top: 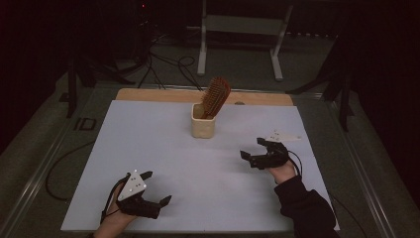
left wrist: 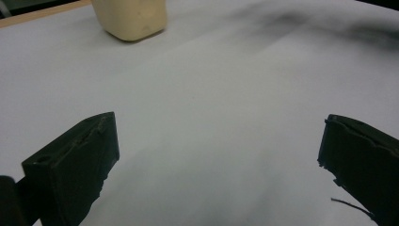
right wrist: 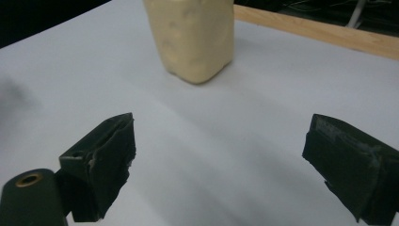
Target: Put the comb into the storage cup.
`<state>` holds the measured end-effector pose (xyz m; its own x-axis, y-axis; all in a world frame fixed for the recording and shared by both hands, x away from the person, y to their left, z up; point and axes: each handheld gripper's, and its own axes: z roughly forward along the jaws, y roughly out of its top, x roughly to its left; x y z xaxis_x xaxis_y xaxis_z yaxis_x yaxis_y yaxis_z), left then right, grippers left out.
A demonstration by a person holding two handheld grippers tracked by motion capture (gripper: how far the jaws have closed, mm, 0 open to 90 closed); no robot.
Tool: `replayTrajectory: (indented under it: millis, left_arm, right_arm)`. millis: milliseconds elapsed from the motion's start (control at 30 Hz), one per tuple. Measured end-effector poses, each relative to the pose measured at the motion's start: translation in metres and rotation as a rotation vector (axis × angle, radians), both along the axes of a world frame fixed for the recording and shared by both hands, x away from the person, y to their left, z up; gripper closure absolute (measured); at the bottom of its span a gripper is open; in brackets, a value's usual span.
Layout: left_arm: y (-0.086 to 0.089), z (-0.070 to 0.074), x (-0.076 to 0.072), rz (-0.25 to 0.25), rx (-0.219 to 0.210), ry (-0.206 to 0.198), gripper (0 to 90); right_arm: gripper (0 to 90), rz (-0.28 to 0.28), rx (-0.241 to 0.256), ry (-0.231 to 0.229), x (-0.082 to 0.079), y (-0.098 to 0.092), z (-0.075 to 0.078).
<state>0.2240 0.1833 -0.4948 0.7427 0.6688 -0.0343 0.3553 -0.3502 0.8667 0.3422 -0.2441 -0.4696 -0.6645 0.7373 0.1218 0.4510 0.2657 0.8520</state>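
White sheet [top: 198,163] covers the table; cream cup [top: 203,120] stands near its far edge w/ a brown hairbrush [top: 216,96] leaning out. Right gripper [top: 257,151], jaws wide, sits near the cup; left gripper [top: 158,191], jaws wide, well short of it, both empty.

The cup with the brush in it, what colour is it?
Cream cup, clearest in the right gripper view.

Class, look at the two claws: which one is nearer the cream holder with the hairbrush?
The right claw is nearer the cream square holder; the left claw sits back by the white mat's near edge.
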Motion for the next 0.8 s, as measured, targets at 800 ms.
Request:
replayTrajectory:
  millis: [800]
  left_arm:
    - [-0.001, 0.000, 0.000, -0.008, 0.007, -0.001, 0.0]
  right_arm:
    - [8.9, 0.027, -0.108, -0.053, -0.063, -0.036, -0.030]
